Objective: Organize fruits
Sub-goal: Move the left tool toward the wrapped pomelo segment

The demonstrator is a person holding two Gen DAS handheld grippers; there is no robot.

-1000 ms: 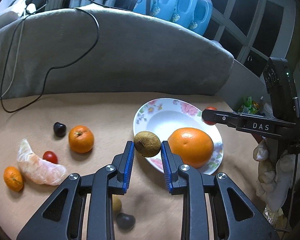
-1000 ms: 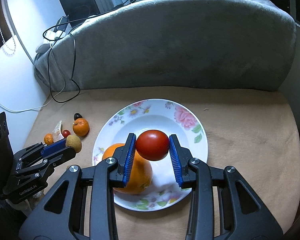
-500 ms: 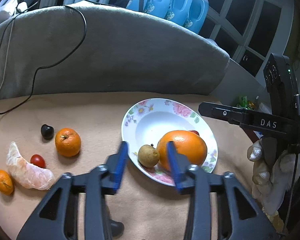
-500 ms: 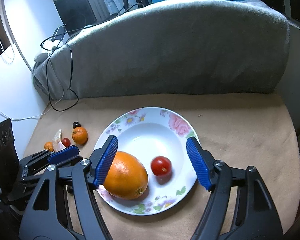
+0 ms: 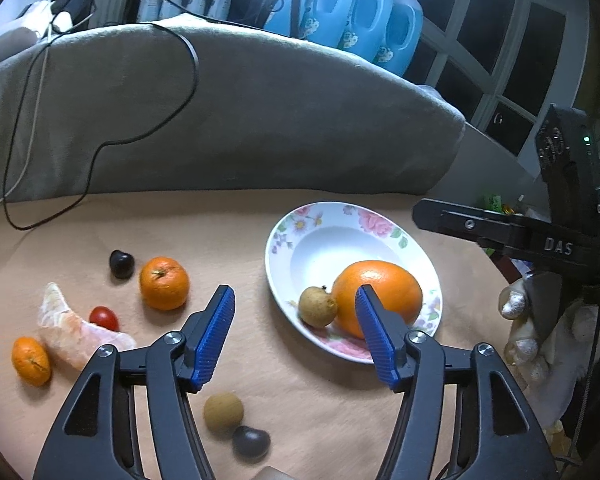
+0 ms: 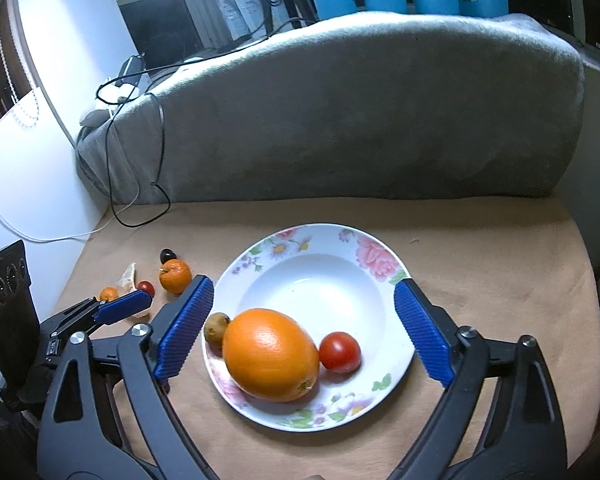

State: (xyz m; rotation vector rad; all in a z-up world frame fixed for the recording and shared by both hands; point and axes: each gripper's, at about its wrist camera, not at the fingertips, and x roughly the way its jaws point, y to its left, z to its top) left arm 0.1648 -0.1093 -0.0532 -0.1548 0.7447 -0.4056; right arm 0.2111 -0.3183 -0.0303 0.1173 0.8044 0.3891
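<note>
Both jaws released over the plate, the fruit they carried now lying in it.

A second ago the left gripper (image 5: 292, 330) clamped the small brown kiwi-like fruit (image 5: 317, 306) and the right gripper (image 6: 300, 328) clamped the round red tomato (image 6: 339, 351); now both sets of jaws are opening with nothing pressed between them. The brown fruit has dropped onto the near rim of the white floral-rimmed plate (image 6: 374, 258), touching the large orange (image 6: 270, 354), and the tomato rests in the plate just beside the orange's other side. On the tan tabletop (image 5: 228, 232) outside the plate, a medium mandarin (image 5: 164, 283), a peeled citrus segment (image 5: 74, 330), a cherry tomato (image 5: 103, 318), a tiny mandarin (image 5: 31, 360) and a round tan fruit (image 5: 223, 410) have stayed put.
</note>
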